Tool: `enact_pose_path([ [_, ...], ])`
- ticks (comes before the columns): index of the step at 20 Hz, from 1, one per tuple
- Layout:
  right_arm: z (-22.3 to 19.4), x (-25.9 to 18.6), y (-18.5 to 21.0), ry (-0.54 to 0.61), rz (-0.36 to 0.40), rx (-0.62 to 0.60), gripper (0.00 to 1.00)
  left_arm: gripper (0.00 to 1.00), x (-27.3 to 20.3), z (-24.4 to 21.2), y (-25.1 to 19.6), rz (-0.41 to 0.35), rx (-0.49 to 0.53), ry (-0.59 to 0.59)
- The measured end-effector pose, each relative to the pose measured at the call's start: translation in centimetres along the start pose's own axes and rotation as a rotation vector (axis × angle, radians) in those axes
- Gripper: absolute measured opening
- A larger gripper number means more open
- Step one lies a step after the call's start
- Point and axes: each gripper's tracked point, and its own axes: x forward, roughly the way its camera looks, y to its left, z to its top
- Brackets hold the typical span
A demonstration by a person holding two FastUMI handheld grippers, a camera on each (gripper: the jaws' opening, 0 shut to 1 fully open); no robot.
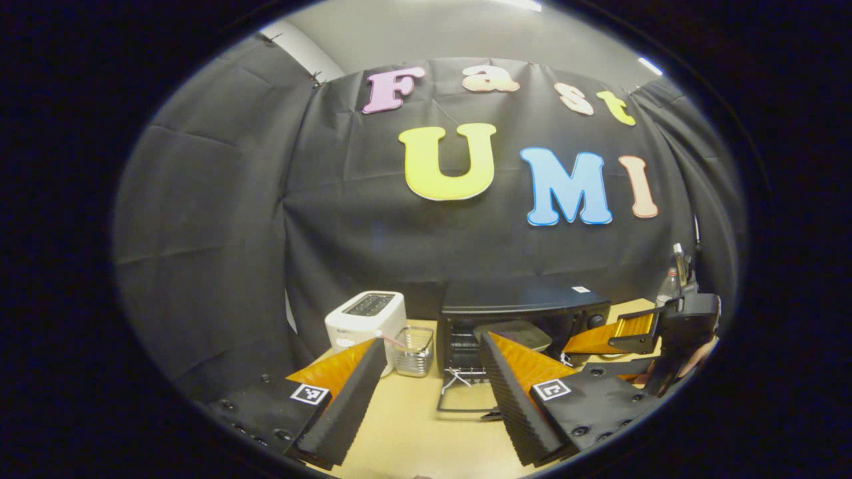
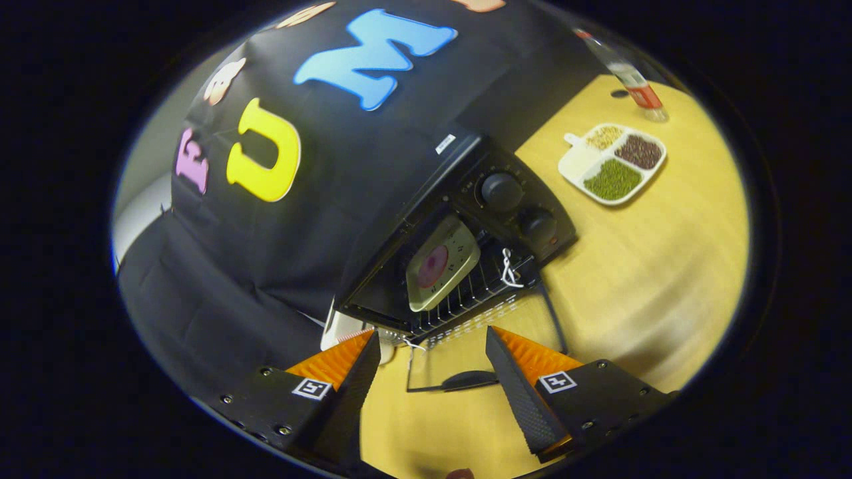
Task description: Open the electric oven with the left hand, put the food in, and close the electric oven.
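The black electric oven [image 1: 532, 307] stands at the back of the wooden table with its glass door [image 1: 466, 399] folded down flat. A pale plate [image 2: 442, 263] carrying a round pink piece of food rests on the wire rack [image 2: 479, 293] inside the cavity. My left gripper [image 1: 432, 342] hovers open in front of the oven, a short way back from the door, with nothing between its fingers. My right gripper [image 2: 432, 334] is also open and holds nothing, just in front of the door handle [image 2: 469, 380]. In the left gripper view the right gripper [image 1: 639, 339] sits to the right of the oven.
A white toaster [image 1: 366, 319] and a small wire basket [image 1: 413, 349] stand left of the oven. Right of it lie a white divided dish [image 2: 616, 163] of beans and a bottle [image 2: 632, 83]. Two knobs [image 2: 501, 191] sit on the oven's control panel.
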Motion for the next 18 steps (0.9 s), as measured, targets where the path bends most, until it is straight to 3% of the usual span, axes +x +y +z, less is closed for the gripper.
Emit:
enact_pose_path([
  [4,0.5,-4.0,-1.5,-0.03,-0.028,-0.21,0.97,0.91,-0.7,-2.8,-2.5,-0.038,-0.026,0.06],
  [5,0.7,-5.1,-1.9,-0.039,-0.036,-0.25,0.97,0.91,-1.0,-3.7,-3.0,-0.046,-0.028,0.078],
  [6,1.0,-6.3,-2.2,-0.052,-0.045,-0.289,0.97,1.0,-1.0,-4.6,-3.5,-0.056,-0.029,0.1],
  [12,2.8,-11.6,-5.6,-0.124,-0.15,-0.496,0.98,0.96,-0.8,-11.3,-6.6,-0.117,-0.051,0.271],
  [16,4.5,-15.0,-7.5,-0.201,-0.236,-0.635,0.98,1.0,0.4,-14.5,-8.9,-0.147,-0.058,0.364],
  [18,5.4,-16.6,-8.3,-0.232,-0.28,-0.69,0.97,0.96,1.0,-16.1,-9.7,-0.163,-0.043,0.402],
])
